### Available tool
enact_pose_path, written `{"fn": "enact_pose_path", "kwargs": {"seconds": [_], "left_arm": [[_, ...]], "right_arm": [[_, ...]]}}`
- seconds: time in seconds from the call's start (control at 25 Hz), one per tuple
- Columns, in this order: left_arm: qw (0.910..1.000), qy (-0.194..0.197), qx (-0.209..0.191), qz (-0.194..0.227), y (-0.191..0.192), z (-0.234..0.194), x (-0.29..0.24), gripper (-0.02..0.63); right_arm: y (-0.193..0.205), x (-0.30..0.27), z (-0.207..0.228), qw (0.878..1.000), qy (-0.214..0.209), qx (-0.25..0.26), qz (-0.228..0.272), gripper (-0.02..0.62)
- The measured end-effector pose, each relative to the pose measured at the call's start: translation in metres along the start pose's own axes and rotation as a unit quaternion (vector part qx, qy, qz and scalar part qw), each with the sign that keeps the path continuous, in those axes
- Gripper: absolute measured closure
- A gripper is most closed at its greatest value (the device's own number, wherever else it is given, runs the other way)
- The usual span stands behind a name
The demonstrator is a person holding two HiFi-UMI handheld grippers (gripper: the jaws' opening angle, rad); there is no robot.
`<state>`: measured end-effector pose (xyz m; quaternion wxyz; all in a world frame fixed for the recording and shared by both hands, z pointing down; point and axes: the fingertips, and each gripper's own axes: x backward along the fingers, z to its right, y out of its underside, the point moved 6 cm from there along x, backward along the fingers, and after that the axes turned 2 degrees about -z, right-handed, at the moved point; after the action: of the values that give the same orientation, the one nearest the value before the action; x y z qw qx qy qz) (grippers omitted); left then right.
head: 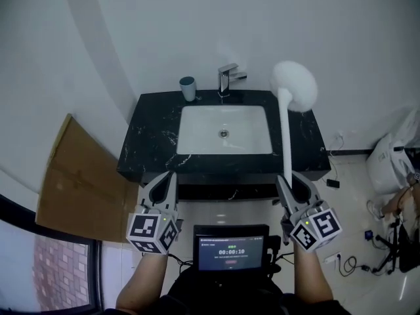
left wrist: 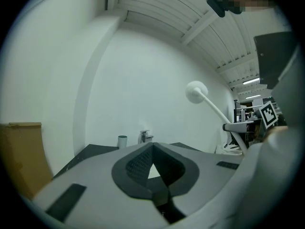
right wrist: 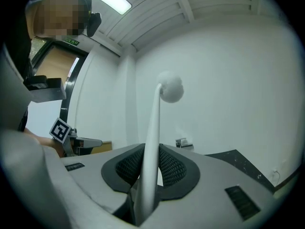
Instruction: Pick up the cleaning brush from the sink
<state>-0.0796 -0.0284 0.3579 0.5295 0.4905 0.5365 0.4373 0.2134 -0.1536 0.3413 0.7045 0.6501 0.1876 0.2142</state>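
The white long-handled cleaning brush (head: 285,135), with a round fluffy head, is found out of the sink and held in the air; in the head view it appears over the right side of the basin area. Its shaft is clenched low down between the pads of the right tongs (right wrist: 151,162), so the head is carried upright and clear of the white rectangular sink (head: 197,120). The pick-up is judged essentially complete. The left tongs (left wrist: 152,149) are closed tip to tip on nothing and kept aside, apparently unneeded. On the black marbled surface (head: 151,136), a chrome tap (head: 228,79) and a grey-blue cup (head: 188,88) are noted behind the sink, well apart from both tongs.
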Motion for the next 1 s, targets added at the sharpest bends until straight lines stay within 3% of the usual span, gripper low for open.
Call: {"fn": "enact_pose_path", "kwargs": {"seconds": [0.16, 0.6, 1.0], "left_arm": [[0.9998, -0.009, 0.006, 0.019, -0.001, -0.002, 0.005, 0.594], [0.9985, 0.009, -0.026, 0.047, -0.020, 0.009, 0.010, 0.594], [0.9975, -0.001, -0.036, 0.061, -0.016, 0.007, 0.013, 0.594]], "right_arm": [[-0.002, 0.002, 0.000, 1.000, 0.005, 0.011, 0.009, 0.532], [-0.007, -0.011, -0.007, 0.999, 0.024, 0.029, 0.026, 0.532], [-0.002, -0.013, -0.012, 0.999, 0.028, 0.023, 0.020, 0.534]]}}
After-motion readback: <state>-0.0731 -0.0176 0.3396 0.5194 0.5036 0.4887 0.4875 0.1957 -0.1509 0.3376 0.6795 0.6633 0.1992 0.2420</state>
